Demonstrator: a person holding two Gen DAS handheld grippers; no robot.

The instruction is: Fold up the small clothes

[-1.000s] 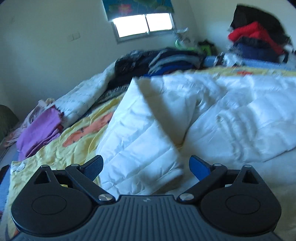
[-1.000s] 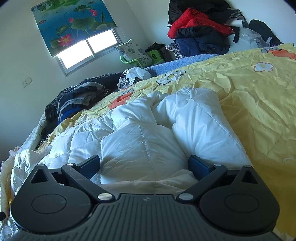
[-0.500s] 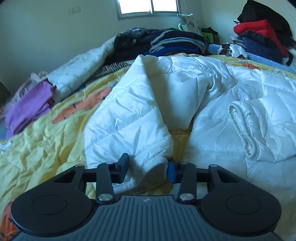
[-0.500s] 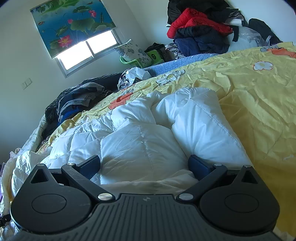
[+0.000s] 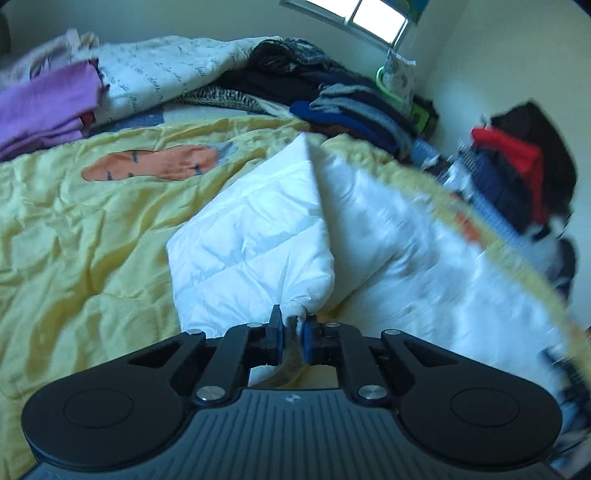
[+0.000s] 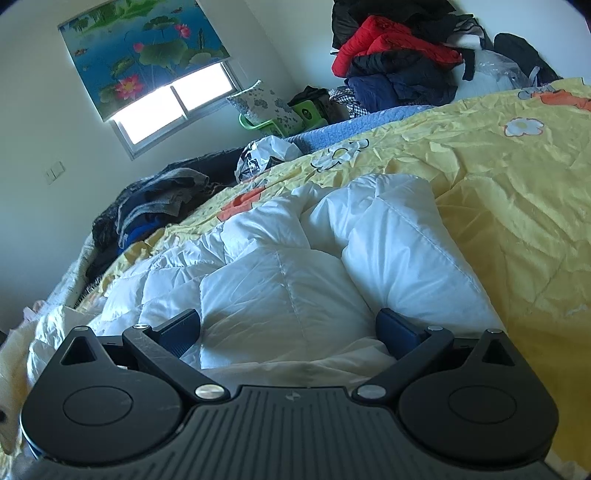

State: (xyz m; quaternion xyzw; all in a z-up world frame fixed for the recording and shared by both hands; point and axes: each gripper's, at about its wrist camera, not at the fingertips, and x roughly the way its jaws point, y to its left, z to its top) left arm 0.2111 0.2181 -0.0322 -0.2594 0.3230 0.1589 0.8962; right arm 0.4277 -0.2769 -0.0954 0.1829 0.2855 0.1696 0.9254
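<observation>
The left gripper (image 5: 293, 334) has just closed on the cuff of the white jacket (image 5: 258, 240), which lies rumpled on the yellow bedspread (image 5: 74, 240). The right gripper (image 6: 288, 328) hovers wide open, empty, over its body. Folding looks barely begun.

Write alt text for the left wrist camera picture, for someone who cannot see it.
The left gripper, its jaws just closed, pinches the cuff end of a white padded jacket's sleeve, which stretches away from the camera over a yellow bedspread. Behind lie folded purple clothes, a dark clothes pile and a bright window; the right side is motion-blurred.
</observation>
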